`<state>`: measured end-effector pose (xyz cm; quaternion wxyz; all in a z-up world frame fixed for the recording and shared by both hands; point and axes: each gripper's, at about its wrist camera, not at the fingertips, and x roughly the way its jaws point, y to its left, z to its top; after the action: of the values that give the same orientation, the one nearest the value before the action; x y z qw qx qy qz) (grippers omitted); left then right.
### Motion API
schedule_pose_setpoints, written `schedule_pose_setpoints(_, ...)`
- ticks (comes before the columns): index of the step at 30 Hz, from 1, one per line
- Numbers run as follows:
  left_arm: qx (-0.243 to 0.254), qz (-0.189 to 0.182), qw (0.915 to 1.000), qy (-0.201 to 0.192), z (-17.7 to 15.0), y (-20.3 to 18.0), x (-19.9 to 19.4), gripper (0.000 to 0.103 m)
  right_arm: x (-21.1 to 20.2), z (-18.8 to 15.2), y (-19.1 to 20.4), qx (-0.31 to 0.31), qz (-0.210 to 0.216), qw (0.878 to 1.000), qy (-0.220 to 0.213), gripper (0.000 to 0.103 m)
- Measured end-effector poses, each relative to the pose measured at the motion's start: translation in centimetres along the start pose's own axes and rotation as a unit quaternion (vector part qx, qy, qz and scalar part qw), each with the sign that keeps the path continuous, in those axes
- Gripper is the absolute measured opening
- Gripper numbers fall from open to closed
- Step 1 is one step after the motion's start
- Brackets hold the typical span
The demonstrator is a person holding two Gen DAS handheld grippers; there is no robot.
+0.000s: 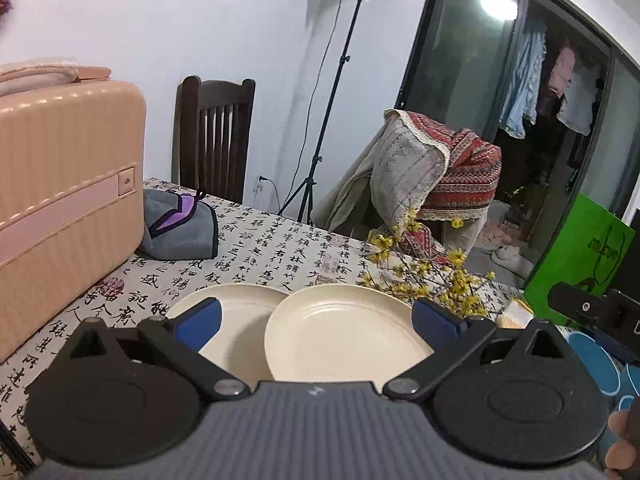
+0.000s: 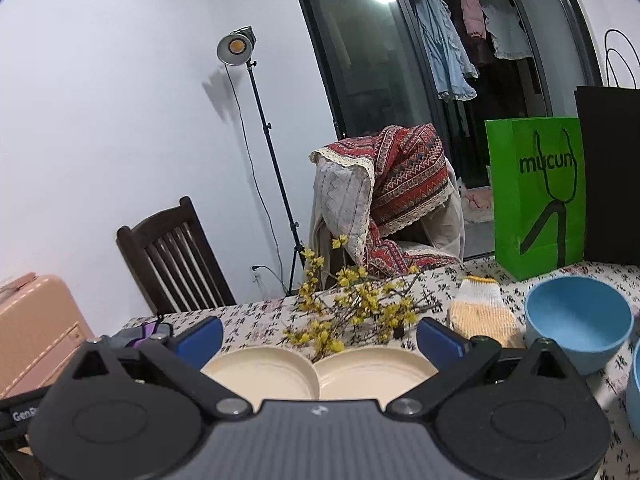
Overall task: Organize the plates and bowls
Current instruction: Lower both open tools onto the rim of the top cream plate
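At the bottom of both wrist views the left gripper [image 1: 316,318] and the right gripper [image 2: 320,336] hover low over the bench [image 1: 256,252], each with its blue fingers [image 1: 200,322] spread wide and holding nothing. Just beyond them, in the lower centre of the frame, two cream plates lie flat: the left plate [image 1: 236,320] and the right plate [image 1: 344,328], whose rim overlaps its neighbour's edge. A blue bowl [image 2: 578,320] stands at the lower right of the right wrist view, with a second blue bowl [image 2: 634,384] cut off by the frame edge. Directly behind the plates a spray of yellow blossom twigs [image 2: 356,308] sprawls beside a knitted glove [image 2: 480,308]; a careless lift could probably snag the twigs or drag the overlapped plate along, and thin rims may slip from the pads. Farther left sit a grey pouch [image 1: 180,228] and a pink suitcase [image 1: 68,188]. The cloth bears printed Chinese calligraphy, too small to read reliably. At the right, the green paper bag [image 2: 536,196] reads "mucun".
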<state>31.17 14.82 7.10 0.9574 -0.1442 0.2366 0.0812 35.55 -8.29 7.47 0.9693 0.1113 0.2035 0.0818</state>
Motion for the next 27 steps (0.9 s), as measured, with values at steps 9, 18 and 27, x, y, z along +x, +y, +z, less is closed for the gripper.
schedule_pose_setpoints(9,-0.043,0.004,0.9989,0.017,1.3,1.2,3.3,0.103,4.4,0.2,-0.1,0.04,0.009,0.998,0.042,0.103)
schedule_pose_setpoints(18,-0.042,0.041,0.9981,0.022,0.2,2.8,6.5,0.103,7.1,-0.8,0.1,0.05,0.019,0.997,0.055,0.103)
schedule_pose_setpoints(27,-0.056,0.041,0.996,0.056,-1.0,4.6,9.3,0.103,9.2,-1.8,-0.8,0.05,0.032,0.995,0.08,0.103)
